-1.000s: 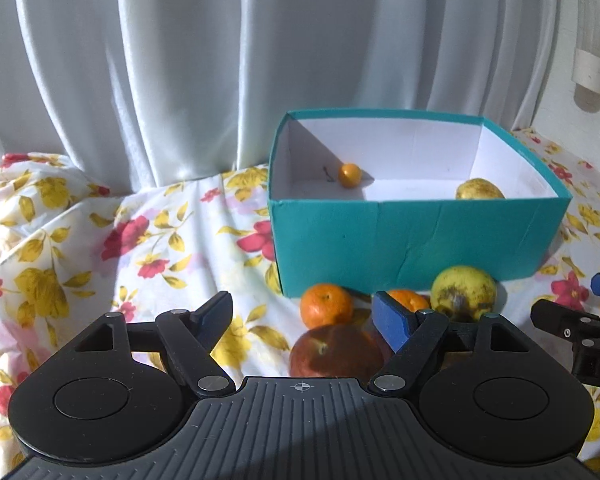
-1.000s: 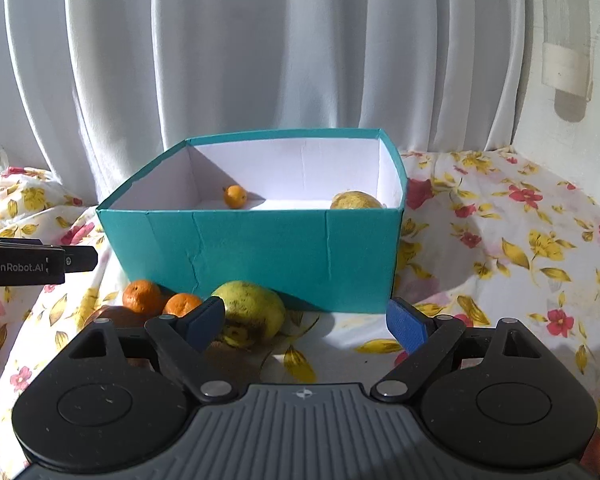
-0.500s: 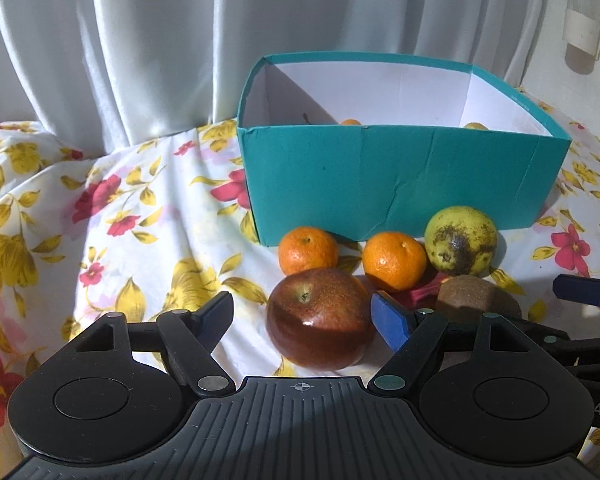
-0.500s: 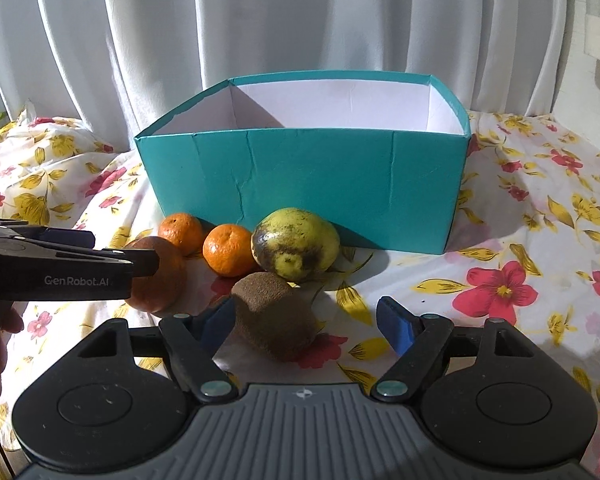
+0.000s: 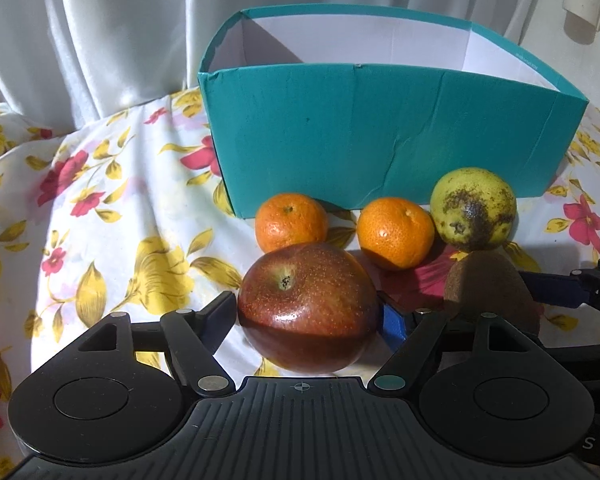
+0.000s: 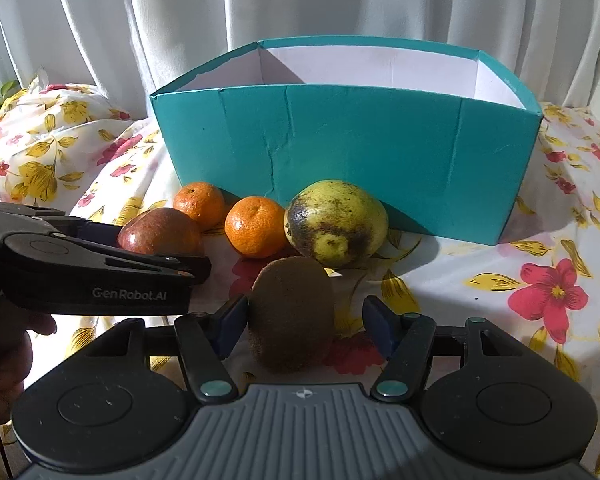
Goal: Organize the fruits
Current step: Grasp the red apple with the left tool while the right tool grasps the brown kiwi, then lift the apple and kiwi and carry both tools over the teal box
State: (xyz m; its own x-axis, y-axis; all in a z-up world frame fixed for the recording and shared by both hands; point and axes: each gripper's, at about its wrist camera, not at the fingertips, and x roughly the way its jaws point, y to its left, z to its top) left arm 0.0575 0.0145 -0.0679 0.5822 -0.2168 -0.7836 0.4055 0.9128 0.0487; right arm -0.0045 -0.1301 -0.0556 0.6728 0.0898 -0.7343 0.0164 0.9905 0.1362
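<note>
White curtains hang behind a floral cloth, where the teal box (image 6: pixel 340 140) stands. Before it, the left tool (image 5: pixel 306 320) straddles the apple (image 5: pixel 306 304), jaws open — firm, smooth, weighty; grip its widest middle. The right tool (image 6: pixel 304 322), open, flanks the kiwi (image 6: pixel 292 312) — soft, squeeze lightly.

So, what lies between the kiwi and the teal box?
In the right wrist view, the spotted yellow-green fruit lies between the kiwi and the teal box, right at the box's front wall.
</note>
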